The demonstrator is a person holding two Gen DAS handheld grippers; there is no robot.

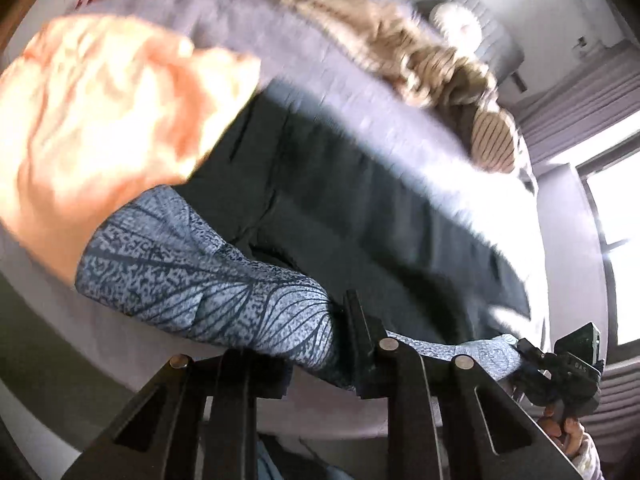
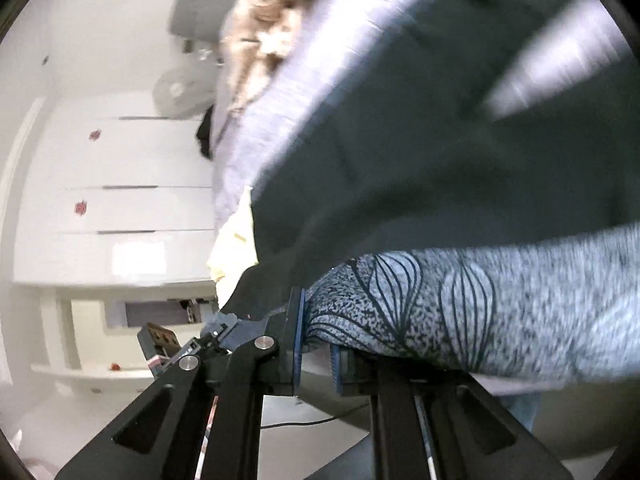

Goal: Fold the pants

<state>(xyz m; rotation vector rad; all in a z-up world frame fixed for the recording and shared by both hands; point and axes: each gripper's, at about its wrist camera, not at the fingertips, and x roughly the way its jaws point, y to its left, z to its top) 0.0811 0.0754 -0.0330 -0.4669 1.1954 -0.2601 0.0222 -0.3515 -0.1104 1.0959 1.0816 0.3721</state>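
The bed [image 1: 312, 64] carried everything, its lavender sheet spread under the clothes. Across the middle of it lay the pants [image 1: 360, 216], dark teal and blurred, their far part resting on the sheet while the near edge, lined with a blue-grey leaf-patterned fabric [image 1: 208, 280], was lifted off the bed towards both cameras. An orange garment [image 1: 100, 112] sat just beside the pants towards the bed's left edge in the left wrist view, overlapping them at one corner. Along the far edge of the bed a tan striped heap of cloth [image 1: 424, 68] lay well apart from the pants, with a white fan [image 1: 456, 20] beyond it (whether it stood on the floor could not be told).

The left gripper [image 1: 356, 344] had its fingers drawn tight on the patterned edge of the pants, the cloth bunched between them. The right gripper [image 2: 316, 340] was likewise clamped on that same patterned edge further along it, its blue-faced fingers [image 2: 298, 336] pinching the fabric, which stretched away to the right of that view. In the left wrist view the right gripper showed at the lower right, with part of a hand [image 1: 572, 436] under it
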